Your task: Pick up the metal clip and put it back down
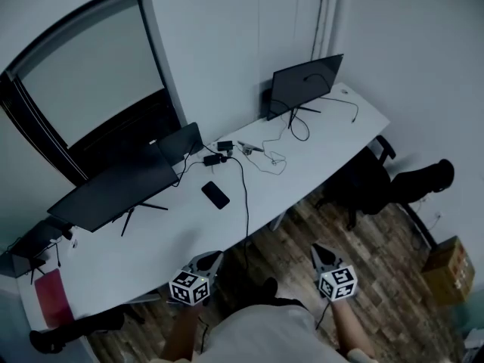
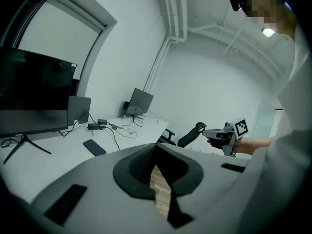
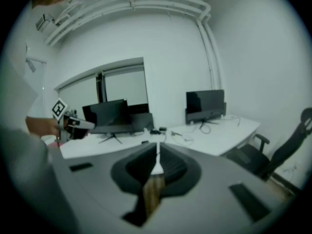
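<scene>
Left gripper (image 1: 212, 257), right gripper (image 1: 318, 250): closed, empty
likely metal clip (image 1: 252, 148) on bench (image 1: 318, 165) well ahead, midway between them; neither nearer

White desk (image 1: 340, 134), near monitor (image 1: 113, 191), far monitor (image 1: 306, 82), black phone (image 1: 215, 195), office chair (image 1: 370, 184)

The left gripper (image 1: 209, 261) and the right gripper (image 1: 324, 253) each have a pale grey shell with black ribbed jaw pads. Each carries a cube (image 1: 189, 287) of black-and-white square markers. The person wears a light top (image 1: 265, 333) and a dark head-mounted camera (image 2: 236, 0).
</scene>
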A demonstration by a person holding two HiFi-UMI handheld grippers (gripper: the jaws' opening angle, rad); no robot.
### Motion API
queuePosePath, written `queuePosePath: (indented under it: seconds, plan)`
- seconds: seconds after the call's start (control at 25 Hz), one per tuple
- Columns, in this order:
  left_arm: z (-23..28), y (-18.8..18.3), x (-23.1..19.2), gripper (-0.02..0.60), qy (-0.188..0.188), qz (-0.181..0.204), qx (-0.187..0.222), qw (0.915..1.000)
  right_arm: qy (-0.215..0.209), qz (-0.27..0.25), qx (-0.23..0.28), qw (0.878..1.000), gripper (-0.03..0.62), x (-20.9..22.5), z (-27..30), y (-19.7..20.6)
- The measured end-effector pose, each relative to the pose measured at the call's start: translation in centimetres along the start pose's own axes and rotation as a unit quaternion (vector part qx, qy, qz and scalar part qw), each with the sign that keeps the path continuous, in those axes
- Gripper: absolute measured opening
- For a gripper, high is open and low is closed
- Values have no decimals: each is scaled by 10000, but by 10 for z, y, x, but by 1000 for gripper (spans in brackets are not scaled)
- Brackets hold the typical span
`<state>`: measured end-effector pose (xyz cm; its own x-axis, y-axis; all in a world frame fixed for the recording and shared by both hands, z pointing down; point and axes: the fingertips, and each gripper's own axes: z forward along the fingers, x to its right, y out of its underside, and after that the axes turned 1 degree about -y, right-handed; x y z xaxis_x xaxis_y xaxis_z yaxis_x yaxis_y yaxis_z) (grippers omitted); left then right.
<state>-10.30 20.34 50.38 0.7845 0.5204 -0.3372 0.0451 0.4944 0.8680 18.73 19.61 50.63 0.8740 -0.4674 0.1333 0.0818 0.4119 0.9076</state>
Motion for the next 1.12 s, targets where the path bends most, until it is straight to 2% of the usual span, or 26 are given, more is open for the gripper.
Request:
queuePosePath:
  seconds: [0.32,0.64,0.88,1.12]
  plan:
    - [48,-22,-4,32,-302,-64,51,9995,-386,-175,90,9991,37,45,47,-26]
    - [79,-34,-5,32,-606,-102,131,9980,-644,-320,59,9974,37,84,72,-31]
    - [96,-40,-8,32,-738,-172,120,9970,-700,-391,22,9968,37,101,86,-44]
    - [112,-49,-14,32,-754,-87,57,9971,-741,-397,70,9964,37,112,103,-50]
